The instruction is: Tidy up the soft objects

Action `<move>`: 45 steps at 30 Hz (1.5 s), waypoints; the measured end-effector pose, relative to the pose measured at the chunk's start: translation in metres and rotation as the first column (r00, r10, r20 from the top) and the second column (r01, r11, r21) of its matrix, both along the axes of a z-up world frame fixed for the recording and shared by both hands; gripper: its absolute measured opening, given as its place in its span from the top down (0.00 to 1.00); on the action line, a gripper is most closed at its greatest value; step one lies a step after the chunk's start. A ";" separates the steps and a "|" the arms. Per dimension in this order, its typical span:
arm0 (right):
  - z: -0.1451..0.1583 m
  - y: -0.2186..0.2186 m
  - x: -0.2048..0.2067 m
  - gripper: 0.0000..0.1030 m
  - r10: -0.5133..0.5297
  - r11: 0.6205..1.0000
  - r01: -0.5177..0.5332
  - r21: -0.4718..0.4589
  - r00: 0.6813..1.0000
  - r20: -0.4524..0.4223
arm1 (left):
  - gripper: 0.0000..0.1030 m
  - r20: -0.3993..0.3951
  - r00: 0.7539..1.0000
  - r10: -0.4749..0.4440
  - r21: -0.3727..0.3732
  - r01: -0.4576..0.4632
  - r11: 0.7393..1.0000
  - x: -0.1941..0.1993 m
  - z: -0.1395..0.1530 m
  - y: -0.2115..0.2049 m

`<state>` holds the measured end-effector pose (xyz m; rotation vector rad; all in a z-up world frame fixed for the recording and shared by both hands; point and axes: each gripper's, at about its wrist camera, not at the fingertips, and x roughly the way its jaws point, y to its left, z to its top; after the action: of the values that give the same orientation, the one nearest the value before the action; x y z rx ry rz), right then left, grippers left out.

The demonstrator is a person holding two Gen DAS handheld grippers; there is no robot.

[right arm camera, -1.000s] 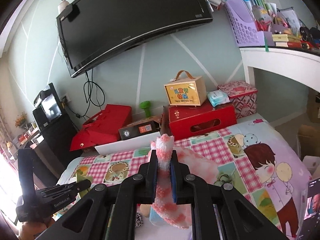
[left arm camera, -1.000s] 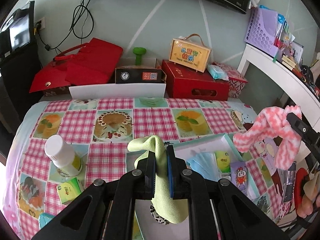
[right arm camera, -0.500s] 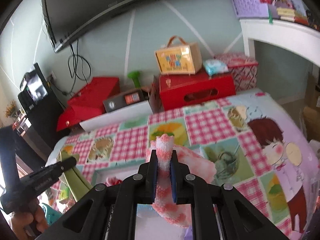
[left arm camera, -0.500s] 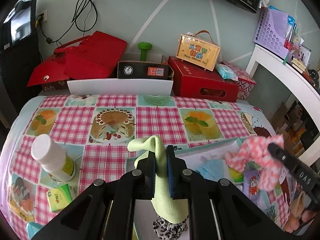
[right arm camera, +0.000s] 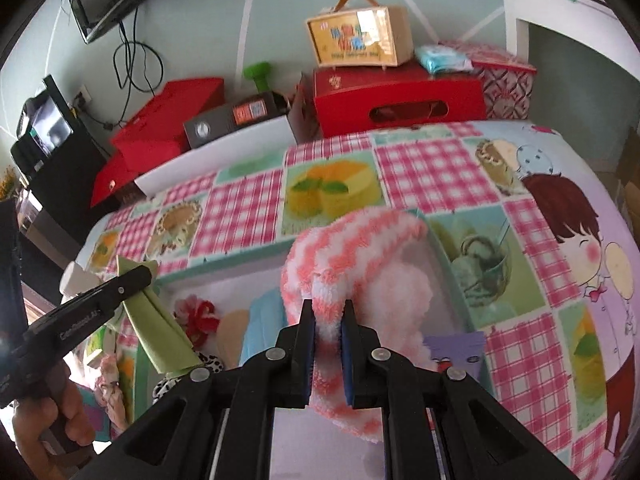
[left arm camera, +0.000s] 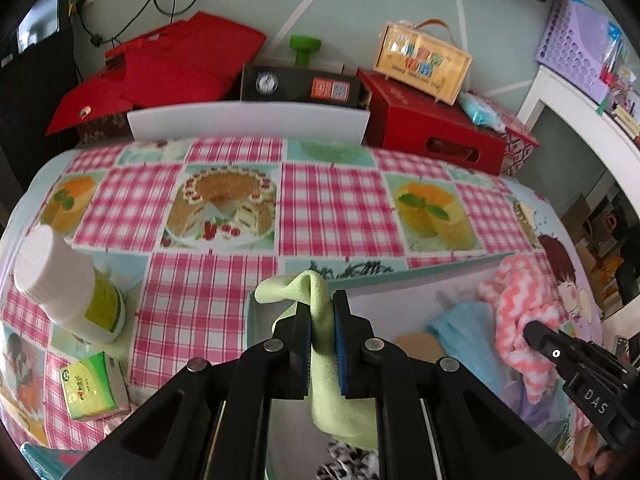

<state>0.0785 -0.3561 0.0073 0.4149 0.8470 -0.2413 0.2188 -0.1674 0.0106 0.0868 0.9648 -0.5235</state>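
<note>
Checked tablecloth (left arm camera: pixel 332 208) (cake prints) — left gripper (left arm camera: pixel 322 316) pinches green cloth (left arm camera: pixel 344 404), right gripper (right arm camera: pixel 328 316) striped sock (right arm camera: pixel 352 240).

The pink and white sock (right arm camera: pixel 352 248) is soft and fuzzy, like a fluffy towel. The green cloth (left arm camera: pixel 320 344) looks smooth and thin (no fluff at all). The tablecloth (left arm camera: pixel 320 208) is shiny, like plastic. The white bottle (left arm camera: pixel 60 280) is smooth plastic too. The red box (left arm camera: pixel 432 128) looks like matt card. Both grippers are black plastic with small silver metal pins.
</note>
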 end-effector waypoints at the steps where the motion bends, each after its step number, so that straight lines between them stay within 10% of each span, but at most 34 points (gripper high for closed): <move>1: -0.001 0.000 0.001 0.88 0.001 1.000 -0.001 0.000 1.000 -0.006 | 0.91 -0.010 1.000 0.004 0.008 -0.003 1.000 0.001 -0.004 0.000; 11: -0.010 0.002 0.005 0.85 0.005 1.000 -0.004 0.024 0.999 -0.051 | 0.87 -0.076 0.997 0.029 0.065 -0.024 0.998 0.010 -0.025 0.001; 26: -0.002 0.007 0.004 0.70 0.008 1.000 -0.009 -0.017 0.998 -0.066 | 0.38 -0.065 0.997 0.044 0.094 -0.038 0.995 0.005 -0.009 0.005; 45: 0.020 0.019 0.000 0.40 0.012 0.995 -0.017 -0.102 0.999 -0.044 | 0.26 -0.042 0.990 0.138 0.098 -0.133 0.986 0.006 0.014 0.035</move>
<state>0.0785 -0.3376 0.0277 0.3086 0.8760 -0.2797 0.2244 -0.1321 0.0250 0.0932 1.0357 -0.3561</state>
